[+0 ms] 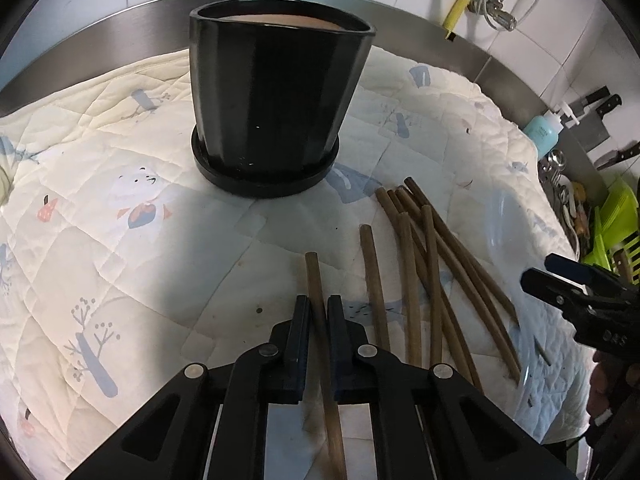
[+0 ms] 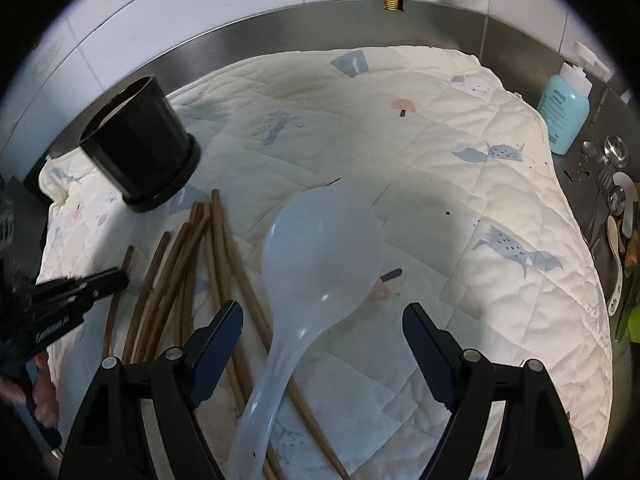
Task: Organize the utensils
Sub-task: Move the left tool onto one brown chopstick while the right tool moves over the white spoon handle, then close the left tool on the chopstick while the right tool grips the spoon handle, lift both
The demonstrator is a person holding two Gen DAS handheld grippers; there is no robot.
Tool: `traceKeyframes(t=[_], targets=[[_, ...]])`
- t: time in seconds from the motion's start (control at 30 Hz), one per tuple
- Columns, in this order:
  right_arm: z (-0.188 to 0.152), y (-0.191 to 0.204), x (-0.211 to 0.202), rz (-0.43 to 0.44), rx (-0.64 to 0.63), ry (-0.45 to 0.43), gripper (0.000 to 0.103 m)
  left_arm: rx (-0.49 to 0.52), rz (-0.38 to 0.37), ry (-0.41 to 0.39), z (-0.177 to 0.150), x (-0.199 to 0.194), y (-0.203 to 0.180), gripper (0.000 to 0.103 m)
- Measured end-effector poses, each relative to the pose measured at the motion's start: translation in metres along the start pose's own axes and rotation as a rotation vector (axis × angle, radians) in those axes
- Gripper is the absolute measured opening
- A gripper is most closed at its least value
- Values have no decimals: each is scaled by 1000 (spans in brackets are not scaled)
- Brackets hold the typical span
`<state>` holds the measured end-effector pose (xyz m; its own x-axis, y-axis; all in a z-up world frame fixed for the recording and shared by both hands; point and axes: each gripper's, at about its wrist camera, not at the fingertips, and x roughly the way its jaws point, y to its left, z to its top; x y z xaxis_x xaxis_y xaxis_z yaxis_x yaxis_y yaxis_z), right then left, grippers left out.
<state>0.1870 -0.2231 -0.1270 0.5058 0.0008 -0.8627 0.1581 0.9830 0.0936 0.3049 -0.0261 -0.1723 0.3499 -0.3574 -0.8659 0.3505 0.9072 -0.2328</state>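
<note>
My left claw (image 1: 319, 308) is narrow, pinched on one chopstick (image 1: 316, 280) near its thick end; the stick lies flat between the fingers on the quilted cloth (image 1: 120, 240). It looks thin, stiff and light, probably smooth wood, so I judge it may roll or swivel if gripped off-centre. The black pot (image 1: 276, 92) stands upright on its saucer just ahead, mouth open, likely the holder for the sticks. Right of the held stick, the other chopsticks (image 1: 424, 272) lie in a loose, crossed fan, so pulling one may drag its neighbours. Further right, a translucent plastic ladle (image 2: 320, 248) lies over some of those sticks, its handle running back between my right claw's fingers. The right claw (image 2: 322, 320) is wide and holds nothing. The ladle looks light and slick; I'd take the handle, not the bowl. At the far right, off the cloth, stand a blue bottle (image 2: 564, 112) and a cluster of spoons (image 2: 618, 200) on the steel surface (image 2: 280, 36), well apart.
</note>
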Motion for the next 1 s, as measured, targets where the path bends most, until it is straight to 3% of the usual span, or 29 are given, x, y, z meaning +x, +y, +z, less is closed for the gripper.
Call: traceKeyframes(t=[0.43,1.0], targets=[[19,6,21,-65,73,22,91,-8,-39,-18,1,-11,6,8],[20,17,37,-157,23,41,91,-22,-55,-24,1,-15,18,8]])
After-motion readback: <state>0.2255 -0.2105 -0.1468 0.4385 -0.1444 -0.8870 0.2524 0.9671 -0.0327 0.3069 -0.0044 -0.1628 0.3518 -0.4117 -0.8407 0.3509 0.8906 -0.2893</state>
